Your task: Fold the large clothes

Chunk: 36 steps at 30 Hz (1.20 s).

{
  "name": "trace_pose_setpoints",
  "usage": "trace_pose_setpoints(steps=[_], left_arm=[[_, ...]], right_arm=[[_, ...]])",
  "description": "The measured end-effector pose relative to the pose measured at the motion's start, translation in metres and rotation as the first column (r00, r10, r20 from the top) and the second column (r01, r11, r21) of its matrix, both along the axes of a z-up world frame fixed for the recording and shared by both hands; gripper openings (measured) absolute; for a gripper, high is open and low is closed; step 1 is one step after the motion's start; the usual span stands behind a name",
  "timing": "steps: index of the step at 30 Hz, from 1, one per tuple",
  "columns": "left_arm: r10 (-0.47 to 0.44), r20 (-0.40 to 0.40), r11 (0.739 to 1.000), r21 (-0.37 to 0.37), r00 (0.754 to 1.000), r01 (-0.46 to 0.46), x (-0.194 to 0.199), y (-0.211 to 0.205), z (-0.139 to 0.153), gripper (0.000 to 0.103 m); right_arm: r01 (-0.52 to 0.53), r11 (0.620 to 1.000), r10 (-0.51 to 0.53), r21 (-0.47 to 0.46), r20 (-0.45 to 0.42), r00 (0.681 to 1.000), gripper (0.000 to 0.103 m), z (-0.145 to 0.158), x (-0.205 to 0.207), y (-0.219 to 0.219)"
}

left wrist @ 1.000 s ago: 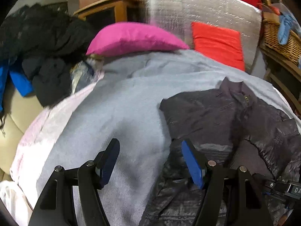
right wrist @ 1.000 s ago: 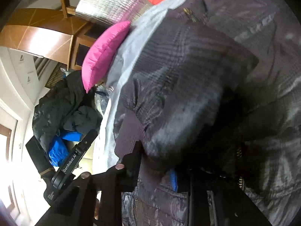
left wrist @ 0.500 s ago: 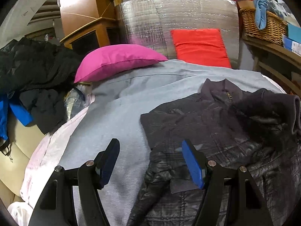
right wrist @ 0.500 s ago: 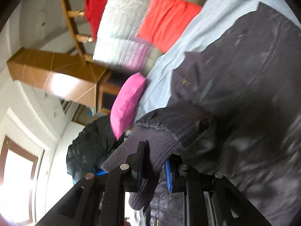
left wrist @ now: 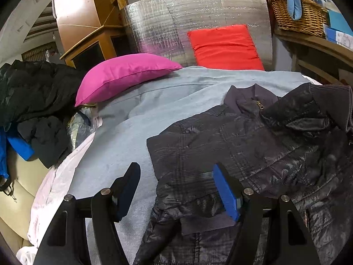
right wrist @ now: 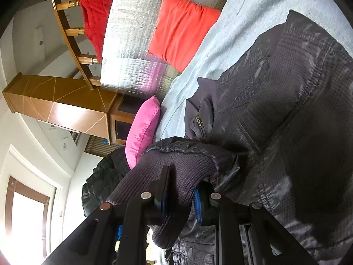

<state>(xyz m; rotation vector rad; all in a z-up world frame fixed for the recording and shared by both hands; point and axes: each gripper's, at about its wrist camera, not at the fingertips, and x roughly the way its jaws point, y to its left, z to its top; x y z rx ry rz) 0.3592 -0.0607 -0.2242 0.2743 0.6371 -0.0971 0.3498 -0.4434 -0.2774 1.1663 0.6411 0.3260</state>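
Observation:
A dark quilted jacket (left wrist: 253, 145) with a zip collar lies spread on a grey blanket (left wrist: 123, 145) over the bed. My left gripper (left wrist: 176, 187) hovers open above the jacket's near left edge, nothing between its blue pads. In the right wrist view my right gripper (right wrist: 181, 190) is shut on the ribbed knit cuff (right wrist: 176, 165) of the jacket's sleeve, holding it lifted over the jacket body (right wrist: 275, 110). The same raised sleeve (left wrist: 320, 106) shows at the right in the left wrist view.
A pink pillow (left wrist: 123, 75) and a red cushion (left wrist: 225, 46) lie at the head, against a silver foil panel (left wrist: 194, 22). A heap of dark clothes (left wrist: 33, 101) sits at the left. A wicker basket (left wrist: 297, 15) stands on a shelf at the right.
My right gripper has carried the sleeve cuff up and across the jacket, rolling as it went. The left gripper has drawn back, so more of the jacket and headboard shows.

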Motion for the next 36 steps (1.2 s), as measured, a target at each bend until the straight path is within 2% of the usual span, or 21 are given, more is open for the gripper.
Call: trace_pose_setpoints(steps=[36], left_arm=[[0.041, 0.040, 0.998, -0.050, 0.998, -0.039, -0.007, 0.018, 0.014, 0.069]], right_arm=[[-0.003, 1.000, 0.002, 0.029, 0.006, 1.000, 0.020, -0.003, 0.004, -0.005]])
